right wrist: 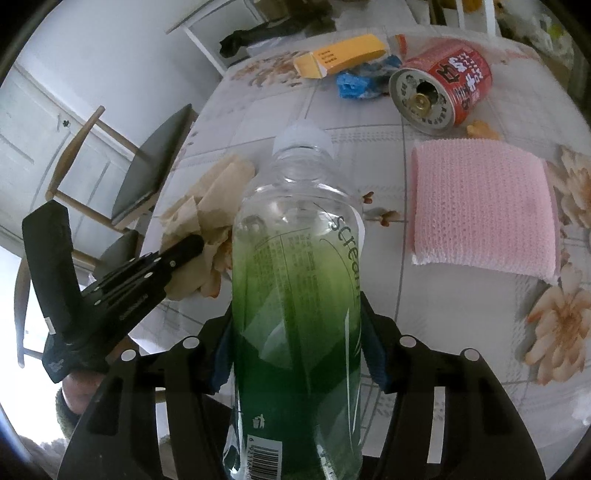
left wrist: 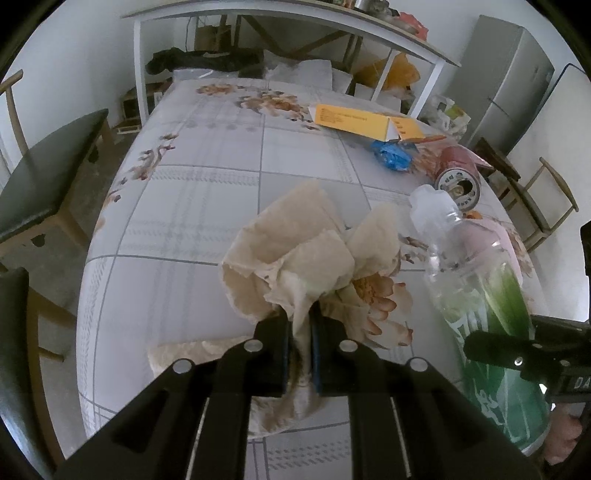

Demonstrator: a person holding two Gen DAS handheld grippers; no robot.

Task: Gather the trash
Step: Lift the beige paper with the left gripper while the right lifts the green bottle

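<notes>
My left gripper [left wrist: 300, 350] is shut on a crumpled beige tissue [left wrist: 291, 254], which fans out above its fingers over the flowered tablecloth [left wrist: 192, 206]. The right wrist view shows that tissue [right wrist: 207, 206] and the left gripper [right wrist: 184, 247] at the left. My right gripper [right wrist: 297, 354] is shut on a clear plastic bottle with a green label [right wrist: 295, 295], its white cap pointing away from me. The same bottle [left wrist: 476, 273] appears at the right of the left wrist view, with the right gripper [left wrist: 495, 347] clamped on it.
On the table lie a red can on its side [right wrist: 443, 92], a pink sponge cloth [right wrist: 484, 206], a crumpled blue wrapper [right wrist: 354, 83] and a yellow carton [right wrist: 343, 53]. Chairs [left wrist: 48, 181] stand at the table's left. A white shelf frame [left wrist: 258, 22] and a grey cabinet [left wrist: 506, 81] stand behind.
</notes>
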